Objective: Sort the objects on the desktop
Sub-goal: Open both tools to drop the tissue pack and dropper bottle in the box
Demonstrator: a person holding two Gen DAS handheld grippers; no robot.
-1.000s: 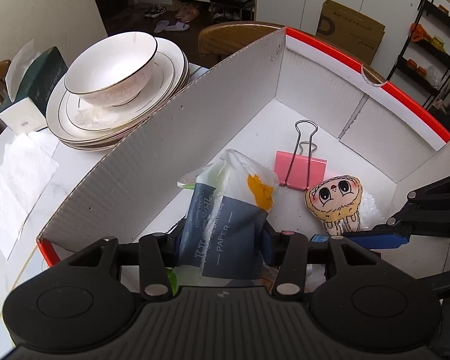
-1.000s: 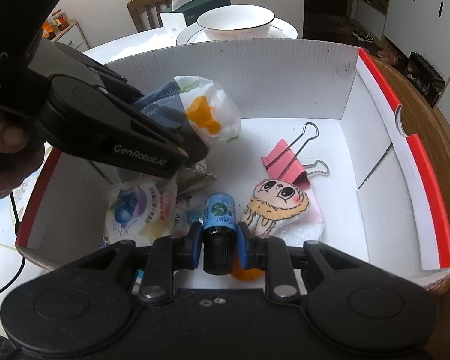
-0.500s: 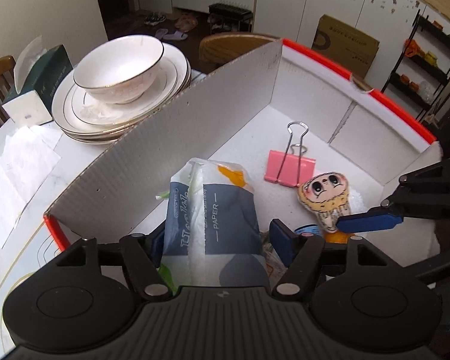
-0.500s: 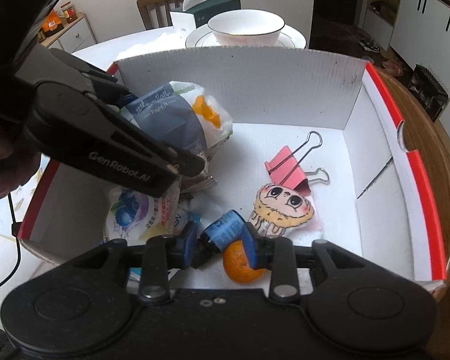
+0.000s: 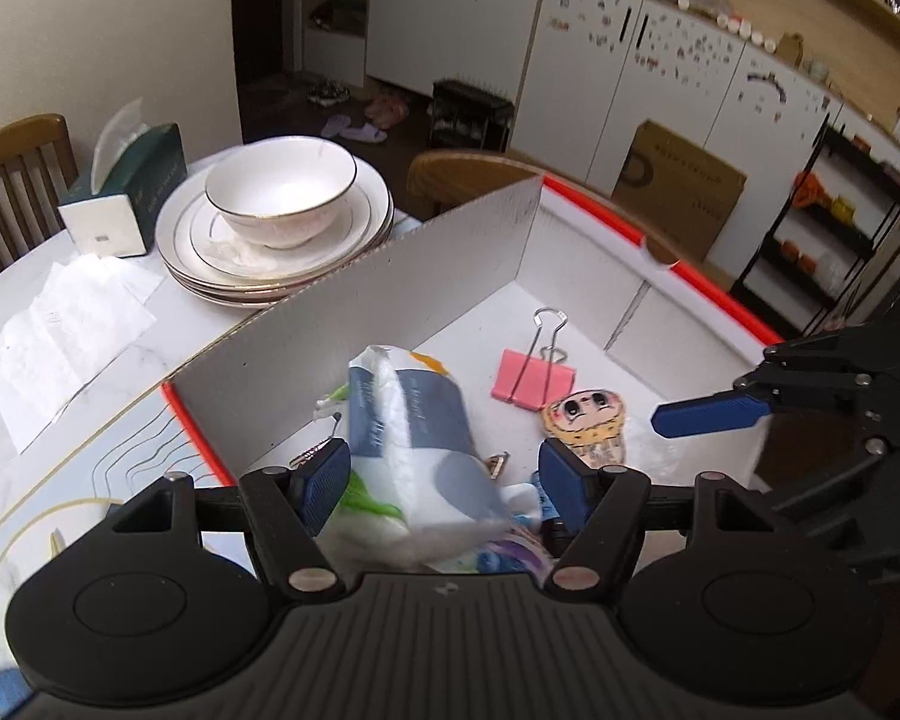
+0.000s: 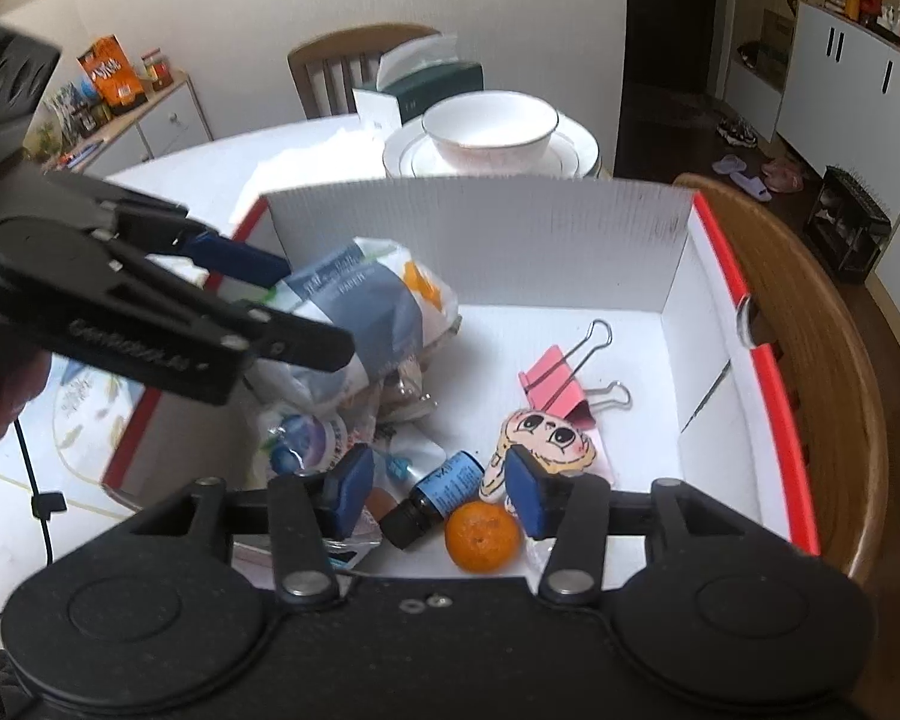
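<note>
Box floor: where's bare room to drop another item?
Free: the far right of the box, between the pink binder clip and the red-edged side wall. Crowded: the near left, where the tissue pack, small bottle, orange and cartoon charm cluster.

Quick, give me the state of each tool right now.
Left tool: open, jaws just widened; tissue pack between them, pads clear of it.
Right tool: open, jaws just opening; small blue bottle released below, lying in the box.
</note>
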